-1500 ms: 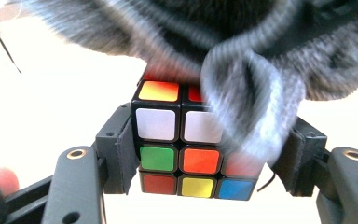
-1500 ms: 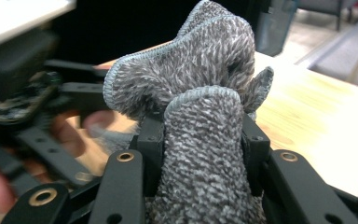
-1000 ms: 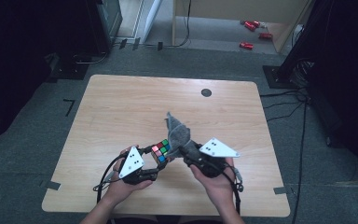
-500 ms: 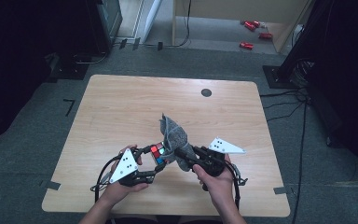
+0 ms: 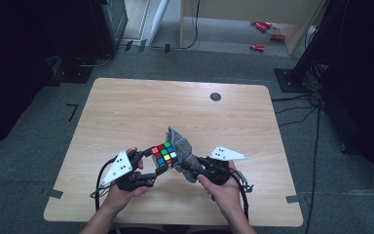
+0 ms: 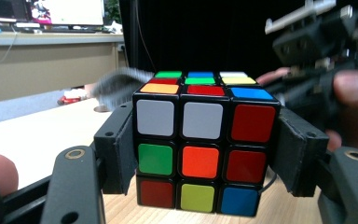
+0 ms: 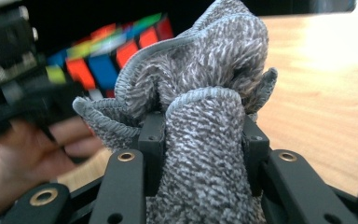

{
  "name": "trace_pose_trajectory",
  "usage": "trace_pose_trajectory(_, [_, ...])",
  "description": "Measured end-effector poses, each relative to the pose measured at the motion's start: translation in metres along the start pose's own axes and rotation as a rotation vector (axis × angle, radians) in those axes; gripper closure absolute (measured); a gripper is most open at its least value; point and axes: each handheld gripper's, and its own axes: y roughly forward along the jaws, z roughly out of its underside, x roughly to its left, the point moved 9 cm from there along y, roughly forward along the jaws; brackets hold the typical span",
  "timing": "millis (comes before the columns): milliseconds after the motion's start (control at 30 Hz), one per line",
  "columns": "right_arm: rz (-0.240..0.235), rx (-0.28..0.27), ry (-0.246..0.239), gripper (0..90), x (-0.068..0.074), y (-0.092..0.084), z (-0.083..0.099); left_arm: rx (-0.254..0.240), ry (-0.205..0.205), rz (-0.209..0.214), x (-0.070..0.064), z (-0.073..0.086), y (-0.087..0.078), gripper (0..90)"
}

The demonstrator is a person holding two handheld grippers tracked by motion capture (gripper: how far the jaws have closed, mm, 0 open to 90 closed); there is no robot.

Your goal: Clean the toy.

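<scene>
Two grippers meet low over the near part of the table (image 5: 126,107). The left gripper (image 6: 204,154) squeezes a cube (image 6: 205,144) from both sides, so the cube sits tight between its jaws, just above the wood. Its squares are red, blue, green, white, orange and yellow. The right gripper (image 7: 200,140) pinches a bunched grey cloth (image 7: 205,93). From above, the cloth (image 5: 182,146) is pressed against the far right side of the cube (image 5: 164,154). One hand (image 5: 121,195) holds each gripper.
</scene>
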Motion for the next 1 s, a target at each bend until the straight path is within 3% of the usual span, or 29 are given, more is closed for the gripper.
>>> trace_pose_trajectory(100, [-0.011, 0.005, 0.010, 62.9, -0.002, -0.002, -0.001, 0.012, -0.008, 0.006, 0.002, 0.003, 0.001, 33.8])
trace_pose_trajectory(200, [-0.042, -0.086, 0.046, 63.2, -0.001, -0.014, -0.018, 0.048, 0.004, 0.024, -0.003, 0.009, 0.006, 33.9])
trace_pose_trajectory(267, [-0.045, -0.112, 0.028, 63.2, 0.002, -0.019, -0.024, 0.048, 0.013, 0.034, -0.008, 0.009, 0.007, 33.9])
trace_pose_trajectory(333, [-0.025, -0.084, 0.000, 63.1, 0.002, -0.017, -0.021, 0.040, 0.009, 0.037, -0.009, 0.006, 0.007, 33.9])
trace_pose_trajectory(533, [-0.039, 0.026, 0.005, 62.8, -0.007, -0.001, 0.004, 0.024, -0.024, 0.028, -0.002, 0.003, 0.003, 33.8])
trace_pose_trajectory(600, [-0.041, 0.015, 0.004, 62.8, -0.006, -0.002, 0.002, 0.033, -0.026, 0.024, -0.001, 0.005, 0.004, 33.8])
trace_pose_trajectory(767, [-0.051, -0.075, -0.017, 62.8, 0.001, -0.012, -0.017, 0.043, -0.022, 0.028, -0.003, 0.006, 0.005, 33.9])
trace_pose_trajectory(933, [-0.051, -0.009, -0.011, 62.8, -0.002, 0.001, 0.002, 0.019, -0.030, 0.022, -0.001, -0.002, 0.000, 33.8])
trace_pose_trajectory(1000, [-0.047, 0.008, -0.030, 62.8, 0.000, 0.005, 0.006, 0.013, -0.041, 0.023, 0.001, -0.003, -0.001, 33.7])
